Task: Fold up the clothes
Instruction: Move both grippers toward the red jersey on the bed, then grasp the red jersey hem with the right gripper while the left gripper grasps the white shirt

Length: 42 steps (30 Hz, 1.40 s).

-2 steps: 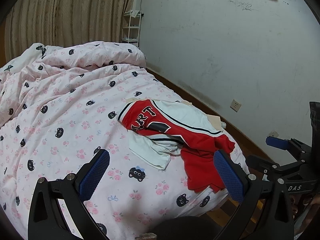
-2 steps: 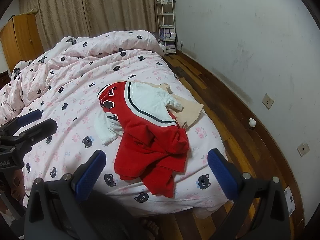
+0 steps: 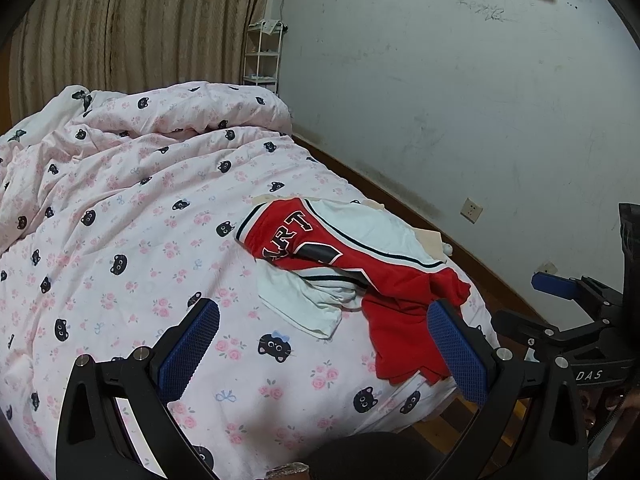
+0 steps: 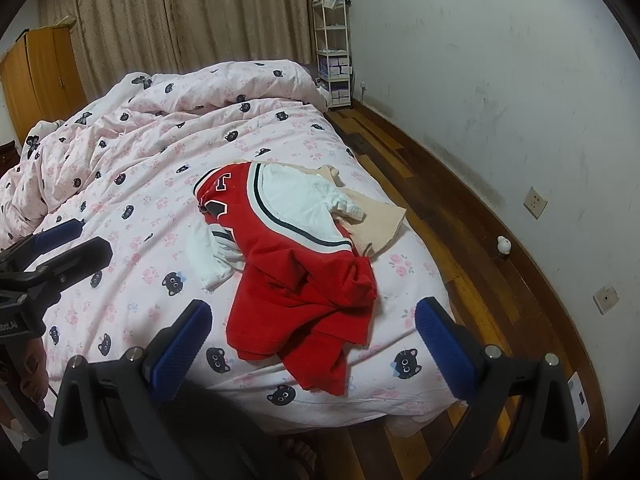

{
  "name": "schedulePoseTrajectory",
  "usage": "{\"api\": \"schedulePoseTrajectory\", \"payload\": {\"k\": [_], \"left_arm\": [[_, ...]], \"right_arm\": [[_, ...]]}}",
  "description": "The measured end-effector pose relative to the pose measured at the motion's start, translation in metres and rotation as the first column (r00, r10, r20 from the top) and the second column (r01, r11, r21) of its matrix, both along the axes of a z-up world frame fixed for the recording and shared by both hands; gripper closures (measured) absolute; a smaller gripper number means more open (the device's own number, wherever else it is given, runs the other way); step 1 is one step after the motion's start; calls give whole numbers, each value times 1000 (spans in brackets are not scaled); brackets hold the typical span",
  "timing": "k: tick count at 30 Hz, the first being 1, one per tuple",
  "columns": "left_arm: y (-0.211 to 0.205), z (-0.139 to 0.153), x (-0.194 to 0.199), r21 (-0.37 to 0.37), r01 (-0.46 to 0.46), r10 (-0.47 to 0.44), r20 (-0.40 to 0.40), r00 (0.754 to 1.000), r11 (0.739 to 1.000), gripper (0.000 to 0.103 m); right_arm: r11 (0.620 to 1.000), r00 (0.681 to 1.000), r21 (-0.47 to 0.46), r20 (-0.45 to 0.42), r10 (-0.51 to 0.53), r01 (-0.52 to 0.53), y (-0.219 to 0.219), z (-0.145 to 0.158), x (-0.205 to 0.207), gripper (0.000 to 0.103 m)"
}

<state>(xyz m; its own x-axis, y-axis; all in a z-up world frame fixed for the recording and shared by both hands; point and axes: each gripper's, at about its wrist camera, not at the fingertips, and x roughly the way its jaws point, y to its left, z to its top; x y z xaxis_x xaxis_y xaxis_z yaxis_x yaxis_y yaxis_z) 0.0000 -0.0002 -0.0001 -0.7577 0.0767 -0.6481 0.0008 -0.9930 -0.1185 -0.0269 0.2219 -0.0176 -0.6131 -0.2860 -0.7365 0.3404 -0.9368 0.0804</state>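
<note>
A crumpled red and white jersey [image 3: 352,264] lies in a heap near the foot corner of the bed; it also shows in the right wrist view [image 4: 296,272]. A beige garment [image 4: 380,220] lies partly under it on the wall side. My left gripper [image 3: 320,344] is open and empty, hovering above the quilt just in front of the heap. My right gripper [image 4: 312,344] is open and empty, hovering over the red hem at the bed's foot. Each gripper shows at the edge of the other's view.
The bed has a pink quilt with black cat faces [image 3: 120,220], bunched up at the far end [image 4: 180,96]. Wooden floor [image 4: 432,208] runs between bed and white wall. A white shelf rack [image 4: 332,48] stands in the corner, a wooden wardrobe [image 4: 40,76] at left.
</note>
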Motion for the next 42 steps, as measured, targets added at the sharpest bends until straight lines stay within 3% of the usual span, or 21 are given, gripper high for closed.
{"api": "schedulePoseTrajectory", "payload": {"k": [24, 29, 42], "left_arm": [[-8, -12, -2, 6, -9, 8, 15, 1000, 1000, 1], [-11, -15, -4, 16, -15, 14, 23, 1000, 1000, 1], [-21, -26, -12, 40, -20, 18, 45, 999, 999, 1]], "right_arm": [[1000, 999, 1, 31, 23, -23, -2, -29, -33, 2], [1000, 998, 6, 58, 18, -19, -4, -40, -43, 16], [1000, 994, -14, 109, 17, -16, -6, -61, -58, 31]]}}
